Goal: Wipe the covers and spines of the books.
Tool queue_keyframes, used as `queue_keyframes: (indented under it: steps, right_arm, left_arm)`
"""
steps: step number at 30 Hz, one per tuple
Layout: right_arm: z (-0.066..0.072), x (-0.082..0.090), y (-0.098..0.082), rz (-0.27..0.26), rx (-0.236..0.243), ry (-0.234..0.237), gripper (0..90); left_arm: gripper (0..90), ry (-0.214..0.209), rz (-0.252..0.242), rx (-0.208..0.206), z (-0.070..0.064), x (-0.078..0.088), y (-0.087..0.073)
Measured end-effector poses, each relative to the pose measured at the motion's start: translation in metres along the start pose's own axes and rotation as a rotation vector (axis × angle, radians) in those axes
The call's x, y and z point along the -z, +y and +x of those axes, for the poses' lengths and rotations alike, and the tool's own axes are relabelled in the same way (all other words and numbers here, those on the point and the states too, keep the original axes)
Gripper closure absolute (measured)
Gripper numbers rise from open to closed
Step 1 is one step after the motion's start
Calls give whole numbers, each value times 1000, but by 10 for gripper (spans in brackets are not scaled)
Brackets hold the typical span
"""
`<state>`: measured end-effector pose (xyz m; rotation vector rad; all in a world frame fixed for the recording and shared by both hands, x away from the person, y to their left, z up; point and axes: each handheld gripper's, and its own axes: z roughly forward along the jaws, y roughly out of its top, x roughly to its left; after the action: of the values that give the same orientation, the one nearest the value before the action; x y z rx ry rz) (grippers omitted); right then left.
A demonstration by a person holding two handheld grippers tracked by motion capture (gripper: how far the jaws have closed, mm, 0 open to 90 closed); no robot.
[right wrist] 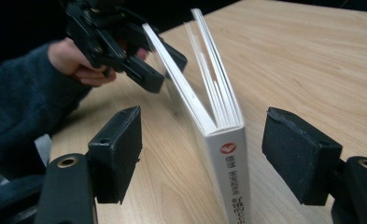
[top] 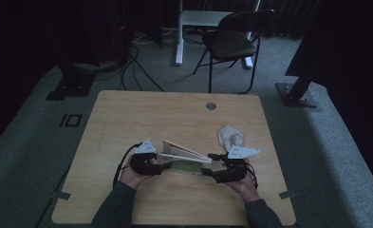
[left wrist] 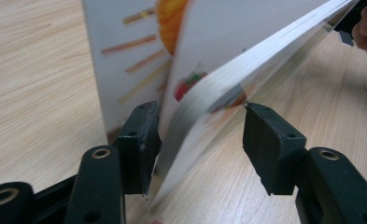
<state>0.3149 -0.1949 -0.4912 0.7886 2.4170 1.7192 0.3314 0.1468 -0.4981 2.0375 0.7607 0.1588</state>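
Note:
A white board book [top: 184, 154] lies on the wooden table [top: 127, 118] between my two grippers, its front part lifted into a wedge. In the left gripper view the book [left wrist: 246, 56] shows a sun and fruit picture, and a stack of its pages runs between the jaws of my left gripper [left wrist: 200, 126]. One jaw lies against the stack and the other stands clear of it, so the gripper is open. My right gripper [right wrist: 202, 135] is open, with its jaws wide on either side of the book's spine [right wrist: 228, 158], touching neither side. Beyond the book, the left gripper [right wrist: 160, 65] straddles the raised cover.
A crumpled white cloth [top: 230, 135] lies on the table just behind my right gripper [top: 208, 168]. A round cable hole [top: 211, 106] sits near the far edge. A folding chair [top: 234, 40] stands on the carpet beyond the table.

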Motion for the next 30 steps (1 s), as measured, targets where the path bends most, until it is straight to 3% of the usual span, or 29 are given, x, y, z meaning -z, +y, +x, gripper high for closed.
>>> queue_keyframes:
  steps: [8, 10, 11, 15, 23, 30]
  right_arm:
    - [2, -6, -2, 21, 14, -12, 317]
    - [2, -5, -1, 15, 13, -19, 327]
    - [2, -5, -1, 14, 14, -18, 327]
    - [4, -6, -1, 11, 17, -21, 337]
    - [7, -8, 0, 7, 30, -73, 311]
    - [6, -10, 1, -2, 32, -82, 295]
  left_arm:
    - [384, 42, -61, 7, 4, 15, -8]
    - [344, 62, -70, -9, 2, 17, -8]
    - [317, 93, -75, -36, 0, 18, -9]
    - [268, 103, -89, -43, -1, 19, -8]
    - [192, 126, -112, -74, -1, 22, -7]
    - [155, 186, -148, -88, -1, 23, -1]
